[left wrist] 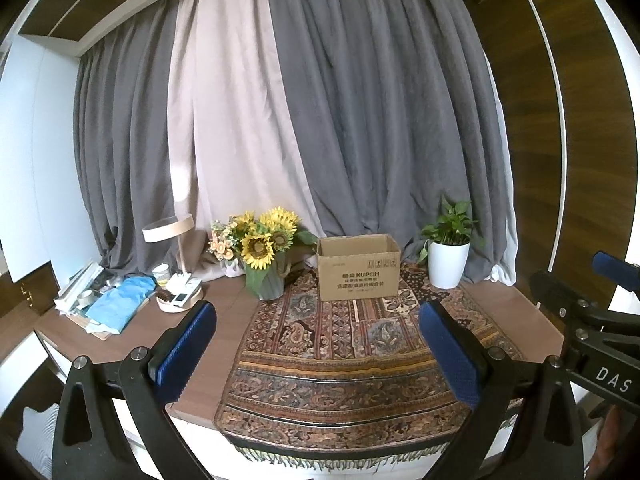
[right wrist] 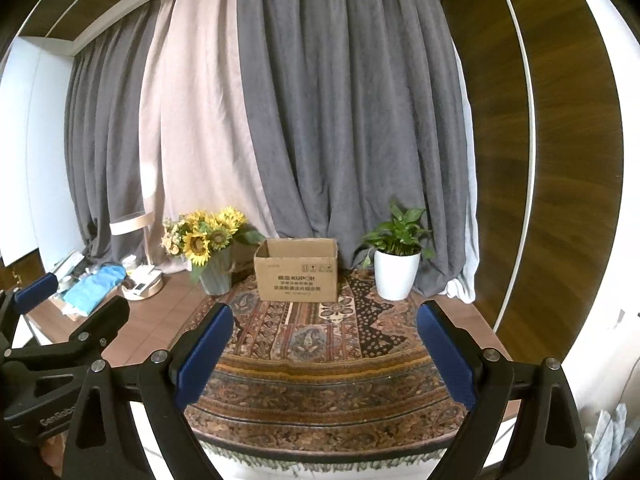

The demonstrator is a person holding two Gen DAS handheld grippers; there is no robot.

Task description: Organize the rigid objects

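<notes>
Cardboard box (left wrist: 359, 267), open at the top, printed with "KUPOH" and dark lettering on its front face — standing upright on the patterned cloth (left wrist: 340, 364), toward the far side of the wooden table (left wrist: 224, 320). Flanked by a vase of sunflowers (left wrist: 264, 256) just to its left and a potted plant in a white pot (left wrist: 448, 258) near its right, both close to the grey and beige curtains (left wrist: 320, 120) behind. Farther left on bare table: a round-headed desk lamp (left wrist: 170, 232), a small jar (left wrist: 162, 274), a shallow tray (left wrist: 182, 300) with small items inside, a blue cloth (left wrist: 118, 304) over a pile of flat things, too jumbled to identify.

Left gripper (left wrist: 318, 354) — released, blue pads (left wrist: 186, 348) spread wide with nothing between them, hovering over the near edge of the cloth, well apart from the box. Right gripper (right wrist: 325, 354) likewise released and bare, fingers (right wrist: 446, 354) wide apart above the fringed front edge of the cloth, pointed toward the box (right wrist: 297, 270). Seen side by side: part of the right gripper at the right border of the left wrist view, part of the left gripper (right wrist: 72, 312) at the left border of the right wrist view.
</notes>
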